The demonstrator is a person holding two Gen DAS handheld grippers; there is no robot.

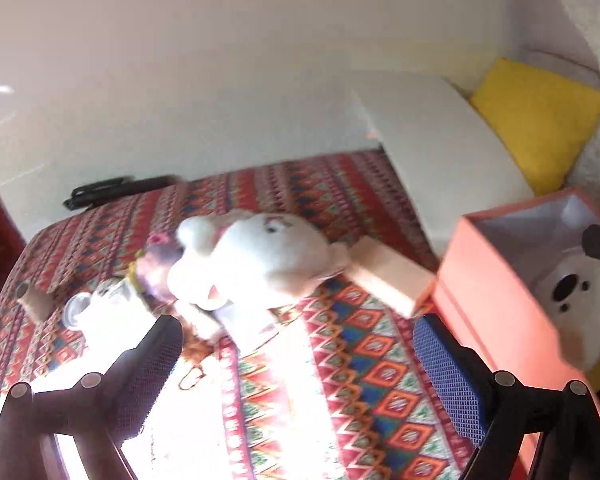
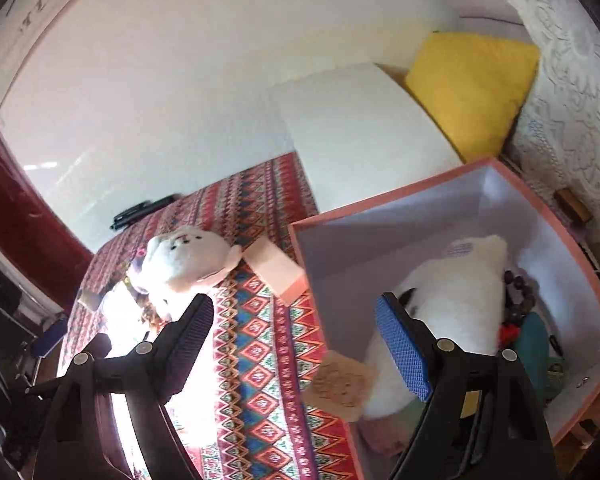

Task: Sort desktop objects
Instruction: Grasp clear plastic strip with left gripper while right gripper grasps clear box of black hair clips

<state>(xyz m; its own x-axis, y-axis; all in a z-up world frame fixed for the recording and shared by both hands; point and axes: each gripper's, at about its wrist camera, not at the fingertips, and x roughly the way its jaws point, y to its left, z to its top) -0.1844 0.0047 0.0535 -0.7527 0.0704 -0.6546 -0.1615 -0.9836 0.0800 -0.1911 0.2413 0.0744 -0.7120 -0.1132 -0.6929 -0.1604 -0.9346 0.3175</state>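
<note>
- Left gripper [image 1: 296, 356]: jaws wide apart, nothing between them, hovering over the patterned cloth on the counter [image 1: 364, 364].
- Right gripper [image 2: 296, 344]: jaws also spread, empty. In the right wrist view its right finger sits over the rim of the pink box [image 2: 532, 200], its left finger over the cloth.
- Next target as I judge it: the white plush bear [image 1: 256, 256], lying on its side on the counter, centre of the left wrist frame, just above and ahead of the left jaws.
- Key relation: the bear is straight ahead of the left jaws, slightly left of their midline. Its long axis runs roughly left-right across the frame, so it lies across the jaw gap, not along it.
- In the right wrist view the bear [image 2: 184, 260] is upper left, well apart from the right jaws. I call the left gripper nearer.
- Small pink carton [image 1: 392, 276] touches or nearly touches the bear's right end; I can't tell which.
- Clutter at the bear's left: a small purple toy [image 1: 160, 264], a cardboard tube [image 1: 34, 300], glare-washed white items I can't identify.
- The box is at right of the frame, already holding a white plush [image 2: 456, 312] and small items.
- Risk: glare hides the bear's lower edge.
</note>
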